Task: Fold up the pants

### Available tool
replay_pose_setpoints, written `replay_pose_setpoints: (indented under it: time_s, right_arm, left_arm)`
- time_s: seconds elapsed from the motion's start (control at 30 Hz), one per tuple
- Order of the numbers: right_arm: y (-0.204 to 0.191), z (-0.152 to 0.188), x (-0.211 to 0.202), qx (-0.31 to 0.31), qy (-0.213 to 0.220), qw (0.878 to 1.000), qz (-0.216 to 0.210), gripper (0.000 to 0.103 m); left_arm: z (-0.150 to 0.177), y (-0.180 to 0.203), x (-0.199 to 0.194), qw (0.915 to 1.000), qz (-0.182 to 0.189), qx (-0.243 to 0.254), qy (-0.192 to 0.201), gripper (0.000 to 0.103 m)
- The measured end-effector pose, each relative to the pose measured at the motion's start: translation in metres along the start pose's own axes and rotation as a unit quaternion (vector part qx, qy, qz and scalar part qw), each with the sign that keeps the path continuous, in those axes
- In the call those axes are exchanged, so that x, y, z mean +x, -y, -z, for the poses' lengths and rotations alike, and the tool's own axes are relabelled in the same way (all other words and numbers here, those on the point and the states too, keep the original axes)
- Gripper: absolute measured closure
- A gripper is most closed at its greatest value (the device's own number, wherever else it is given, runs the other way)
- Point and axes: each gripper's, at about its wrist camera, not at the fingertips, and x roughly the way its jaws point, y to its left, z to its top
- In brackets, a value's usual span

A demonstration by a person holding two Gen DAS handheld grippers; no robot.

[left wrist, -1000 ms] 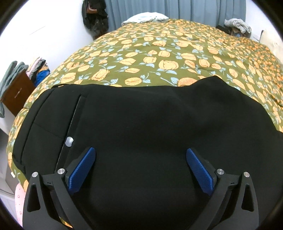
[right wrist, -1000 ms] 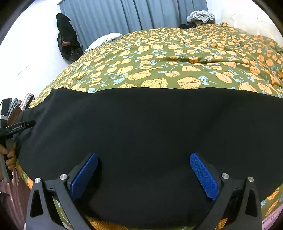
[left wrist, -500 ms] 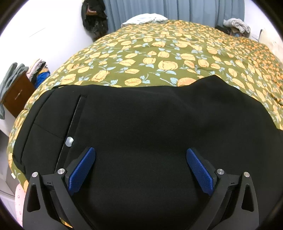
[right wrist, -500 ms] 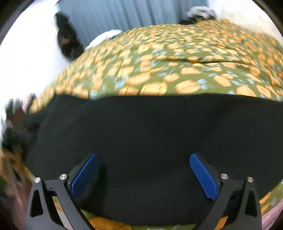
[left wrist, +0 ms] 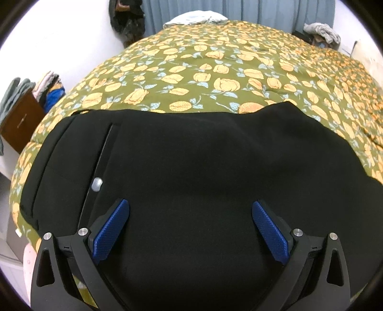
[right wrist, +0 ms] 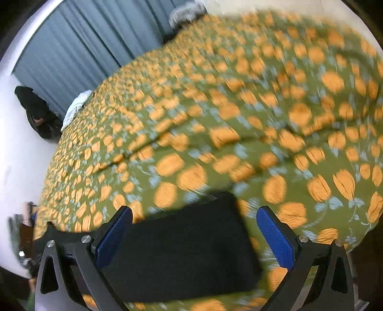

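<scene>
Left gripper [left wrist: 190,226]: held low over the near part of the pants, pointing toward the far end of the bed; its two fingers are spread wide and grip nothing.
Left gripper pads [left wrist: 110,230]: blue, with a fine knurled texture, set on black angular arms with silver screws.
Pants [left wrist: 196,172]: black, smooth matte cloth, spread flat on the near part of the bed; a long seam or pocket edge runs down the left side, and a small round silver button [left wrist: 97,184] sits by it.
Bed cover [left wrist: 215,76]: olive green, quilted, printed with orange flowers and pale blue leaves.
Far left: a brown wooden cabinet [left wrist: 18,120] with piled cloth on top.
Far end: blue pleated curtains [left wrist: 239,10] and a pale pillow [left wrist: 191,19].
Right gripper [right wrist: 194,235]: tilted, the view blurred; fingers wide apart, closed on nothing.
Pants end [right wrist: 182,253]: a narrower black strip with a squared right edge lies between the right gripper's fingers; whether the pads touch it cannot be told.
</scene>
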Motion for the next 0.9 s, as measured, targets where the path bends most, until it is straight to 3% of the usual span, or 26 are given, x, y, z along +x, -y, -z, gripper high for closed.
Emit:
replay_pose_setpoints:
  time_s: [0.17, 0.3, 0.37, 0.43, 0.5, 0.7, 0.83, 0.9]
  right_arm:
    - [0.017, 0.013, 0.023, -0.002, -0.046, 0.998, -0.054, 0.019]
    - [0.027, 0.02, 0.044, 0.022, -0.068, 0.994, -0.078, 0.035]
    - [0.026, 0.026, 0.054, 0.039, -0.096, 0.983, -0.148, 0.048]
    - [0.02, 0.027, 0.058, 0.025, -0.112, 0.979, -0.17, 0.048]
    - [0.012, 0.026, 0.059, -0.013, -0.108, 0.988, -0.114, 0.048]
    - [0.03, 0.005, 0.038, 0.008, -0.035, 0.996, -0.085, 0.048]
    - [0.035, 0.01, 0.055, -0.014, -0.087, 0.995, -0.042, 0.048]
    - [0.036, 0.018, 0.063, -0.024, -0.11, 0.993, -0.043, 0.048]
  left_arm:
    - [-0.001, -0.009, -0.007, 0.9994, 0.016, -0.028, -0.014, 0.001]
    - [-0.003, -0.013, -0.008, 0.9988, 0.015, -0.041, -0.022, 0.001]
    - [-0.002, -0.014, -0.009, 0.9987, 0.012, -0.043, -0.024, 0.001]
    - [-0.002, -0.014, -0.009, 0.9986, 0.01, -0.045, -0.025, 0.001]
    - [-0.001, -0.012, -0.009, 0.9987, 0.005, -0.043, -0.027, 0.001]
    - [0.002, -0.006, -0.009, 0.999, -0.001, -0.03, -0.032, 0.001]
    - [0.002, -0.004, -0.008, 0.9989, -0.008, -0.03, -0.035, 0.001]
    - [0.002, -0.004, -0.008, 0.9988, -0.007, -0.033, -0.036, 0.001]
